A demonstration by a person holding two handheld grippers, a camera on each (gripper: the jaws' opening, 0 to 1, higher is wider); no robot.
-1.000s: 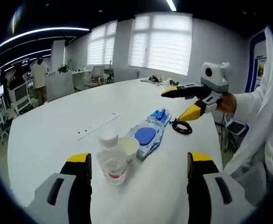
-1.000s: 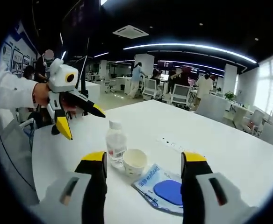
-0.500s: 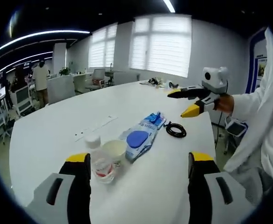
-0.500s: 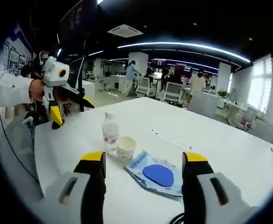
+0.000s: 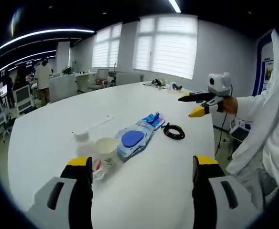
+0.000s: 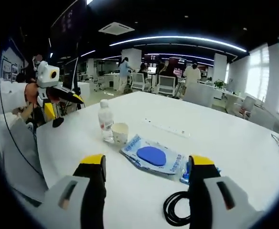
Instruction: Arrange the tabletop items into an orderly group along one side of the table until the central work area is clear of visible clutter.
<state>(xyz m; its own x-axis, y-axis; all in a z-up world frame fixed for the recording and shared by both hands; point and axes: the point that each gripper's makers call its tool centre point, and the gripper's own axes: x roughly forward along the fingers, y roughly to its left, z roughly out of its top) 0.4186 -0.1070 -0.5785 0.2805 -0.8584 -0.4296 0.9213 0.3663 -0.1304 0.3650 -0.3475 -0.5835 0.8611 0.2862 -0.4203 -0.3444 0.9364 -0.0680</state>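
A: What could be going wrong from here?

B: The bottle (image 6: 105,122) is standing upright w/ the cup (image 6: 120,133) touching it, so a careless nudge from either gripper is risking a tip-over, and whether the cup is holding liquid can't be told. The cable (image 6: 177,208) is lying loose beside the packet (image 6: 152,157); a jaw dragging thru it is likely snagging the packet too.

A: Where's everything sitting vs the jaws?

B: The right gripper (image 6: 147,164) is hanging w/ jaws apart, nothing betw. them. The packet is lying just ahead in the gap, the cable close by its right jaw, bottle + cup further off toward the desk's (image 6: 235,143) left edge. The left gripper (image 5: 143,164) is also gaping, holding nothing; the bottle (image 5: 84,151) + cup (image 5: 105,149) are sitting just beside its left jaw, the packet (image 5: 135,137) and cable (image 5: 174,131) lying ahead near the desk's (image 5: 53,124) right edge.
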